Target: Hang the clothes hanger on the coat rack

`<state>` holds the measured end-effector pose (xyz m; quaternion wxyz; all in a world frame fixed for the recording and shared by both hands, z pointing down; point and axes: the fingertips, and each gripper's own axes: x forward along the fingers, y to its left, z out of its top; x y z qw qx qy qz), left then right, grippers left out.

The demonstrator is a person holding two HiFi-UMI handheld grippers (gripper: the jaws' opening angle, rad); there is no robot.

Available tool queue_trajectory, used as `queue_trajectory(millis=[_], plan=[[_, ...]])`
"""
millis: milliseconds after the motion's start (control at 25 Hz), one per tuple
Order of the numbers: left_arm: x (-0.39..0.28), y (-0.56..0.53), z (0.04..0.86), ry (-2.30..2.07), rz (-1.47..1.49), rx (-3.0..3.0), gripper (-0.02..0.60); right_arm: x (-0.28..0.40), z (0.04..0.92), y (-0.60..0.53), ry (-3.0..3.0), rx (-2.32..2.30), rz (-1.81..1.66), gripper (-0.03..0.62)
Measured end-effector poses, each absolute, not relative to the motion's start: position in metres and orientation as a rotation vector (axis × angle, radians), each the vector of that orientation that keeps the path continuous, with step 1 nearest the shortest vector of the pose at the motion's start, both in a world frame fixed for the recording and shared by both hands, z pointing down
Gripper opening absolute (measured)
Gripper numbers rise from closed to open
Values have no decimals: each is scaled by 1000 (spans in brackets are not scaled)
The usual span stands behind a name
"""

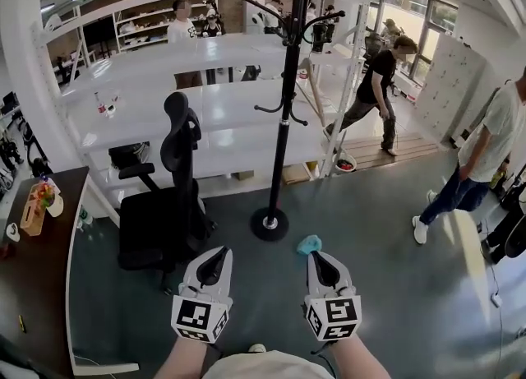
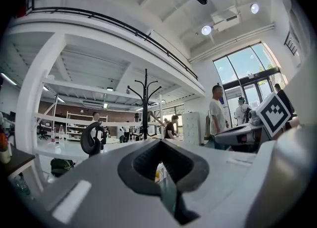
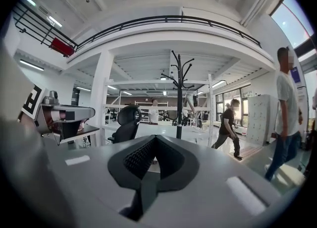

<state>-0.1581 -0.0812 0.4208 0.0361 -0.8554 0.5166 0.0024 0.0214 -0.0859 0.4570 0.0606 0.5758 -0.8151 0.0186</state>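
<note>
The black coat rack [image 1: 285, 98] stands on the grey floor ahead of me, its round base [image 1: 269, 224] just beyond both grippers. It also shows in the left gripper view [image 2: 145, 104] and the right gripper view [image 3: 178, 96]. My left gripper [image 1: 219, 254] and right gripper [image 1: 318, 257] are held low, side by side, both shut with nothing in them. A small teal object [image 1: 309, 244] lies on the floor by the right gripper's tip; I cannot tell what it is. No clothes hanger is clearly visible.
A black office chair [image 1: 164, 205] stands left of the rack, beside a brown desk [image 1: 37, 287]. White shelving [image 1: 205, 98] runs behind. One person [image 1: 485, 151] stands at the right and another [image 1: 374, 90] walks at the back right.
</note>
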Motion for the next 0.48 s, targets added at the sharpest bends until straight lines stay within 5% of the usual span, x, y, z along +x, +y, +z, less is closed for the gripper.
queue_trajectory(millis=[480], plan=[[-152, -77, 418, 1564, 14, -2625, 0, 23, 455, -80, -2477, 1750, 45, 26]])
